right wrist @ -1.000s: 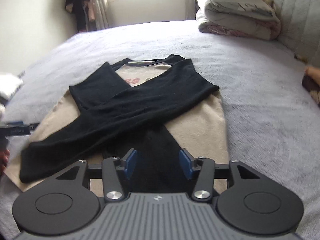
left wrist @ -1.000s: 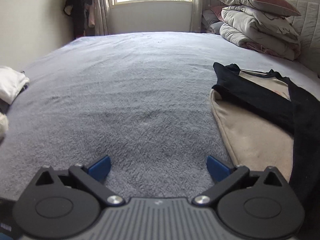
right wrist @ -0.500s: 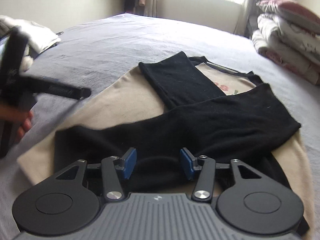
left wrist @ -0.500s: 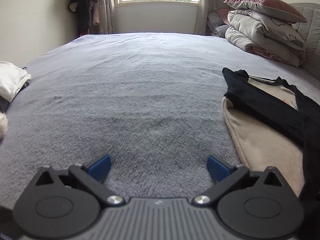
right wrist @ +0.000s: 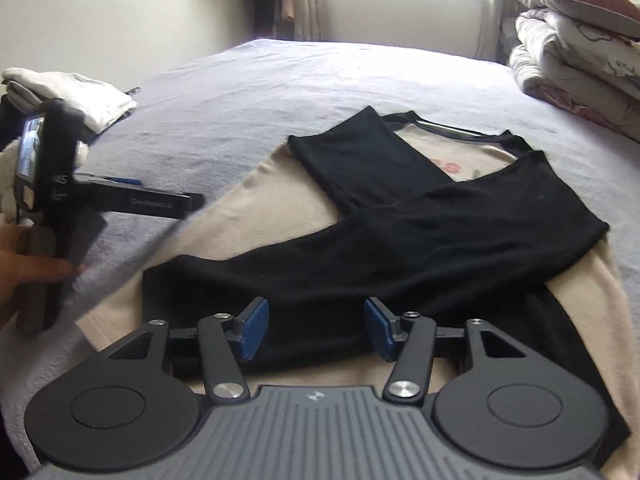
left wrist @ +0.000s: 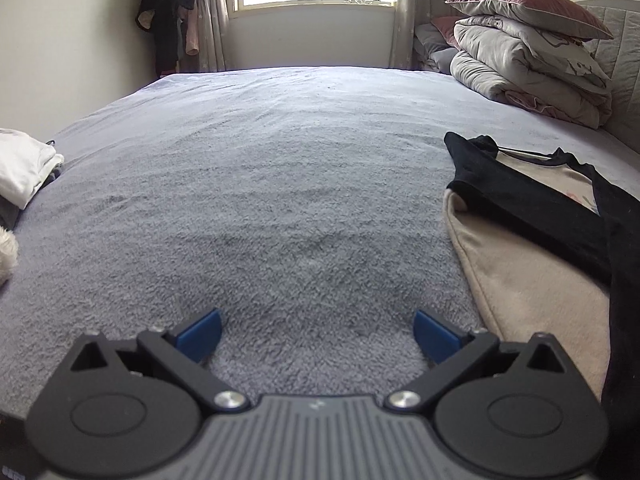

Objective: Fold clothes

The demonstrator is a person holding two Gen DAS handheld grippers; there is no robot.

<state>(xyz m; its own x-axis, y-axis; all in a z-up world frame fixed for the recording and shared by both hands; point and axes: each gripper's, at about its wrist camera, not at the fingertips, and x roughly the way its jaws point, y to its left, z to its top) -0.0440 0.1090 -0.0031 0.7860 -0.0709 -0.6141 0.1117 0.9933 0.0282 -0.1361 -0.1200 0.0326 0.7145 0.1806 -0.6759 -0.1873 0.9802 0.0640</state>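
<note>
Item: beige shirt with black sleeves crossed, flat on the bed. Soft, light, limp. My right tool, just widening, empty; left tool spread wide, empty. Pinch the near hem corners.

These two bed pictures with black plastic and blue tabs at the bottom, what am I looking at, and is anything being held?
A person holds a hand-held claw in each hand, each with a camera looking along its blue fingers. One picture is from the left claw, wide open over bare bed. The other is from the right claw, over a beige shirt whose black sleeves are folded across it. Its jaws have just been opening, and they hold nothing. White clothes lie at the bed's edge.
</note>
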